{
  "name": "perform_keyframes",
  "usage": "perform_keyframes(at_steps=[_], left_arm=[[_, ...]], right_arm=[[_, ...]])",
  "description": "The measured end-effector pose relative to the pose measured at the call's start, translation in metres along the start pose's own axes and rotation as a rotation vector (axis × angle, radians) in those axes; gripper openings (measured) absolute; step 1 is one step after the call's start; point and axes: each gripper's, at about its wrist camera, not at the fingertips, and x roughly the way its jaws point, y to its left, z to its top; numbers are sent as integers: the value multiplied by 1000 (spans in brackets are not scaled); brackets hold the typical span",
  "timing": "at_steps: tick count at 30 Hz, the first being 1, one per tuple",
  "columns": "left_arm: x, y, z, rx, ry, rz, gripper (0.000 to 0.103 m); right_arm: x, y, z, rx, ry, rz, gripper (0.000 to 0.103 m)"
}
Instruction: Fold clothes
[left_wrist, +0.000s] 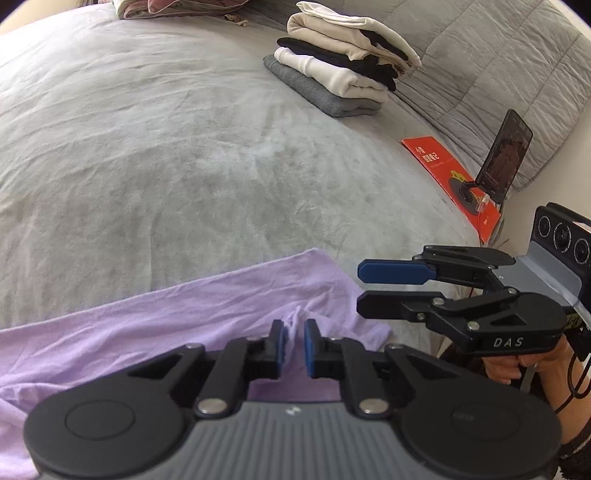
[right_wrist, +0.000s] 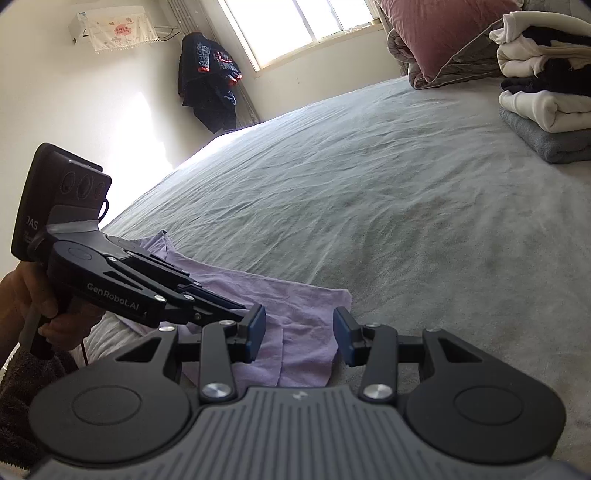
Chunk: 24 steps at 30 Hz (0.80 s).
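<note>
A lilac garment (left_wrist: 207, 306) lies at the near edge of the grey bed (left_wrist: 166, 155); it also shows in the right wrist view (right_wrist: 295, 317). My left gripper (left_wrist: 294, 345) is nearly shut on a bunched fold of the lilac cloth. It also shows in the right wrist view (right_wrist: 242, 314), at the left, reaching into the cloth. My right gripper (right_wrist: 299, 338) is open above the garment's near corner, holding nothing. In the left wrist view the right gripper (left_wrist: 360, 290) hovers at the right, just off the garment's right edge.
A stack of folded clothes (left_wrist: 343, 62), white, black and grey, sits at the far right of the bed, also in the right wrist view (right_wrist: 546, 92). A phone on a stand (left_wrist: 502, 155) and a red leaflet (left_wrist: 443, 166) lie by the right edge. Pink bedding (right_wrist: 443, 40) is at the head.
</note>
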Motion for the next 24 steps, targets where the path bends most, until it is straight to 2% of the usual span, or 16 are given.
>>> perform_keyframes(at_steps=[4,8,12,16,17,19,24], left_arm=[[0,11,-3,-26,-50,-68,2],[-9,8,-2,10,-112,-134,2],[-18,5,2,45,-151,-152,2],[-21,7,8,34,-182,-195,2],[-21,6,9,34,-189,-199,2],[-21,3,11,43,-207,-198,2],[-16,-3,18,52,-244,-181,2]], right_arm=[[3,4,-1,-58,14,30,45],[8,12,-2,-111,23,48,45],[14,13,2,-127,19,53,45],[17,16,3,-135,-14,73,45],[17,16,3,-130,-21,81,42],[16,14,5,-105,-30,90,2],[12,-3,9,26,-32,79,2]])
